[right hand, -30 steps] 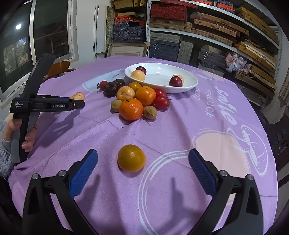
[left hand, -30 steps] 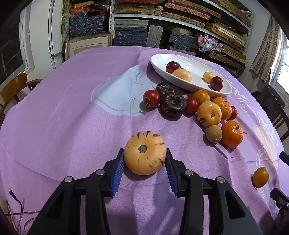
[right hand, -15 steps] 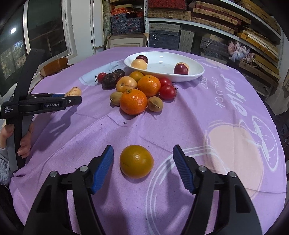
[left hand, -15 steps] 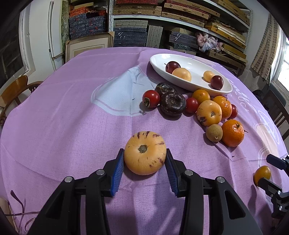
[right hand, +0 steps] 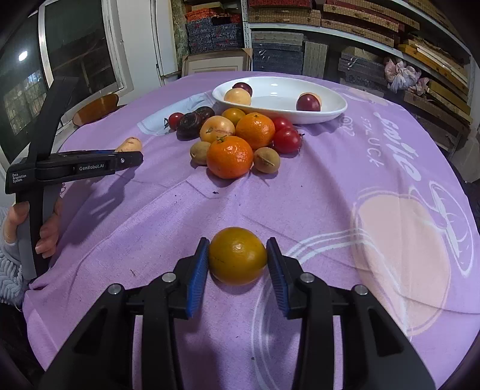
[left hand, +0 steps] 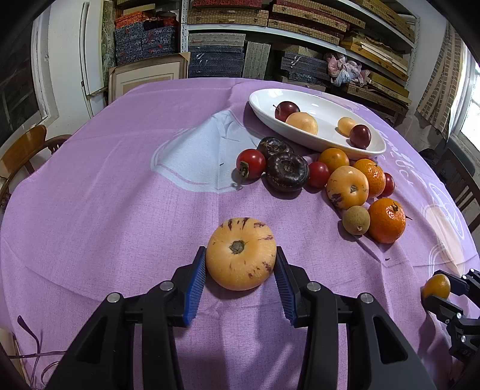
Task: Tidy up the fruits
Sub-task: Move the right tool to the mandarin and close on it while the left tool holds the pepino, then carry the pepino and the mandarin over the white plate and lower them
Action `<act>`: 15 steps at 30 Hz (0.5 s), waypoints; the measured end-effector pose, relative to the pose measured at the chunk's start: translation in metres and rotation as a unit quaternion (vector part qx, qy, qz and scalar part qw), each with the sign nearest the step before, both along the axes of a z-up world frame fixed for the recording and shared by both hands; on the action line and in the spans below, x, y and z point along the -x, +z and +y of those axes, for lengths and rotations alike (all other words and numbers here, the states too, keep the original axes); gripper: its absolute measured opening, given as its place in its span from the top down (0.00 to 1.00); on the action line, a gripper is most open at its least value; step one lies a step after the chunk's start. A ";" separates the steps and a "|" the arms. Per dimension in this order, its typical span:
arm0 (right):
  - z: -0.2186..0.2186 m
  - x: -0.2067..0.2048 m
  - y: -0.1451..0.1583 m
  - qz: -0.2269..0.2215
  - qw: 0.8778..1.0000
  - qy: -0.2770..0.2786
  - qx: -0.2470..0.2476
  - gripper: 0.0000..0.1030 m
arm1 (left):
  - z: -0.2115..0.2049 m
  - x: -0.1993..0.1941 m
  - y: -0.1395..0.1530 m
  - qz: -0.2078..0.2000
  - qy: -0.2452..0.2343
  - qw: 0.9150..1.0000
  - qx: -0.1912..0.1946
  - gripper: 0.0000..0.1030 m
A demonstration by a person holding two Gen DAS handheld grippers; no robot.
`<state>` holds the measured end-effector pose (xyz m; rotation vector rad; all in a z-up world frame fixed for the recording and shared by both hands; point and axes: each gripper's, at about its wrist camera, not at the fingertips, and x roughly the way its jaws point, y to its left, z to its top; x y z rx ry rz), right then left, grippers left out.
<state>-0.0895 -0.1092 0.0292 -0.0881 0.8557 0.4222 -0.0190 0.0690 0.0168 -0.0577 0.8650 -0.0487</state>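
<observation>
My left tool (left hand: 240, 264) is gripping the striped yellow fruit (left hand: 241, 253) and my right tool (right hand: 237, 259), jaws just closing, is pressing on the small orange (right hand: 237, 255), both sitting on the purple-clothed table (right hand: 315, 186) facing cluttered shelves (left hand: 300, 27).

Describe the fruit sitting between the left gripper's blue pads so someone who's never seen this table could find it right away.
On the purple tablecloth, look on the near side of the white oval dish and the fruit pile beside it. One fruit sits alone there, clamped by the left gripper. It is pale yellow-orange, round, with purple streaks and a brown stem scar facing the camera.
</observation>
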 end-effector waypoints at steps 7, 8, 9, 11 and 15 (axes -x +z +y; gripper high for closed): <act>-0.001 0.000 -0.001 0.007 1.000 0.001 -0.005 0.63 | -0.001 -0.001 -0.002 0.004 -0.002 1.000 0.002 0.57; -0.001 0.000 -0.001 0.008 1.000 0.001 -0.007 0.63 | -0.001 -0.001 -0.002 0.004 -0.002 1.000 0.002 0.57; -0.002 0.000 -0.001 0.009 1.000 0.001 -0.009 0.63 | -0.001 -0.001 -0.003 0.004 -0.002 1.000 0.002 0.57; -0.004 -0.001 -0.001 0.013 1.000 0.002 -0.013 0.63 | -0.001 -0.002 -0.002 0.004 -0.002 1.000 0.003 0.57; -0.012 -0.003 0.006 0.010 1.000 -0.005 -0.026 0.63 | 0.000 -0.001 0.001 -0.006 0.000 1.000 0.009 0.57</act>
